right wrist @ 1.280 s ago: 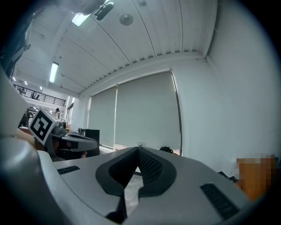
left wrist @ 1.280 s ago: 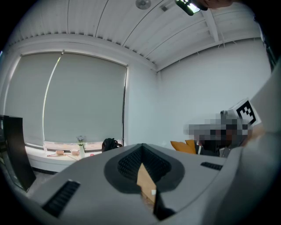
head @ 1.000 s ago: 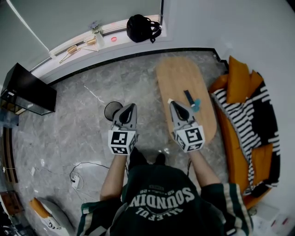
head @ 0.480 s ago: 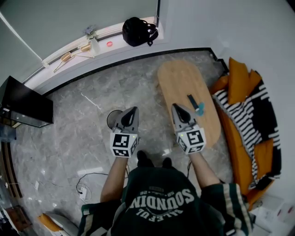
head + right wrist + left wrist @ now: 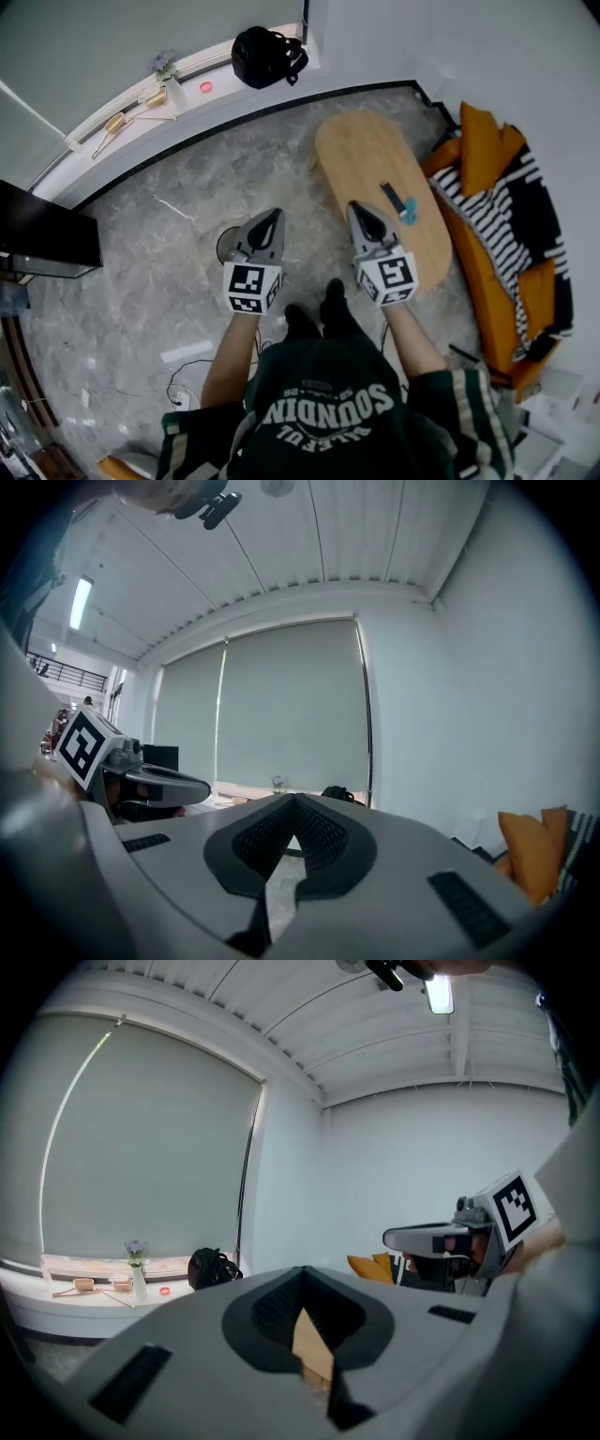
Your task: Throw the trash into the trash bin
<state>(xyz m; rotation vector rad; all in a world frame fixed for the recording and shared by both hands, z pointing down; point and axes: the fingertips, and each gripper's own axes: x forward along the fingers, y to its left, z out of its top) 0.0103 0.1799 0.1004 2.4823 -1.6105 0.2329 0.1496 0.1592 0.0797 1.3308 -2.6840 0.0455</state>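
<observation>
Grey marble floor (image 5: 159, 244) with an oval wooden surface (image 5: 361, 155) on it. The trash, a dark strip (image 5: 388, 196) and a teal scrap (image 5: 407, 208), lies by the surface's right edge, just ahead-right of the nearer right tool (image 5: 362, 210); the bin (image 5: 225, 246) stands beside the left tool (image 5: 269, 218). Both tools are pressed together, apparently empty.

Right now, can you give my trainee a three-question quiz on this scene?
1. True or false: the backpack lies on the table.
2. Beside the dark strip on the table lies something: A teal, B red, C yellow.
3. Fill in: the left gripper, near the bin, looks shut on a ___ scrap.
Key: 1 false, the backpack sits on the ledge; 2 A, the teal thing; 3 tan.
</observation>
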